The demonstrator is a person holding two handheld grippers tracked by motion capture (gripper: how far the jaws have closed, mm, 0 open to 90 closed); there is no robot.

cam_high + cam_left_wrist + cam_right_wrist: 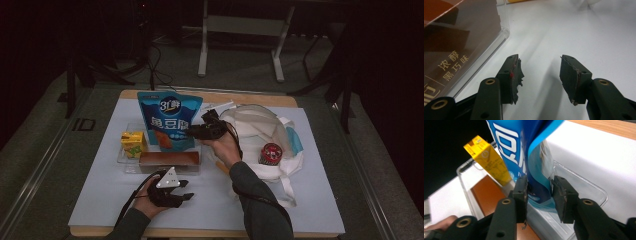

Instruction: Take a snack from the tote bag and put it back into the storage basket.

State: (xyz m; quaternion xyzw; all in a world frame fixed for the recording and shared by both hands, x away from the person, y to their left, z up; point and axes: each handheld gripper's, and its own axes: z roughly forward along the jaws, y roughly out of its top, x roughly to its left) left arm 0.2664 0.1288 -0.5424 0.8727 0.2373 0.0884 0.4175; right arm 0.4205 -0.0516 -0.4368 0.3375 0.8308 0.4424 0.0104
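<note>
Over the clear plastic tray, right gripper jaws straddle the glossy blue pouch, unclenched.

White table: clear tray, white cloth bag, left tongs.

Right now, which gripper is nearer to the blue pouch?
Right. The right gripper has its jaws around the blue pouch's lower edge in the clear tray. The left gripper rests on the table, in front of the tray, apart from the pouch.
</note>
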